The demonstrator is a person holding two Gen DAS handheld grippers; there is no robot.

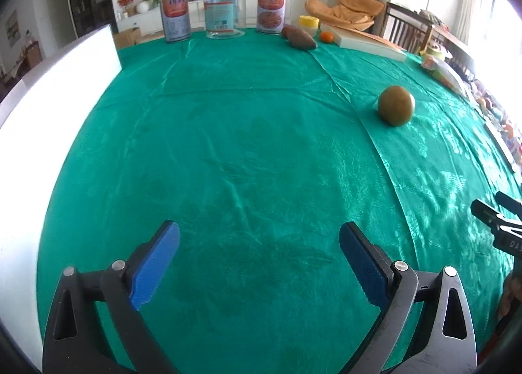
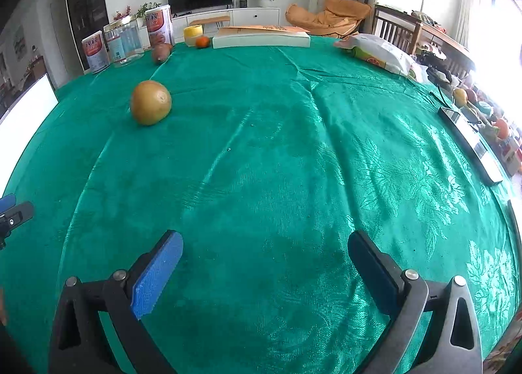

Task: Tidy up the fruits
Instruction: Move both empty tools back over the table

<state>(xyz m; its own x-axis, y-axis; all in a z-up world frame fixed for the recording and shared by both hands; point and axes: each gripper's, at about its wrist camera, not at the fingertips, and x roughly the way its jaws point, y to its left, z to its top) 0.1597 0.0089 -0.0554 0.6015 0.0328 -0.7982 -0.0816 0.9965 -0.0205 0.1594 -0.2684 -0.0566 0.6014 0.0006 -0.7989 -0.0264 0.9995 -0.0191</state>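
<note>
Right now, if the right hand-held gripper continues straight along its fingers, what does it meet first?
Probably the bare green tablecloth: the right hand-held gripper stands open, tilted downward, with nothing between its fingers.

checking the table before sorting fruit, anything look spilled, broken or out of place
Nothing spilled or broken. The round brownish-yellow fruit sits alone mid-table on the green patterned tablecloth, apart from the small orange fruit at the far edge. The cloth is creased in long folds.
</note>
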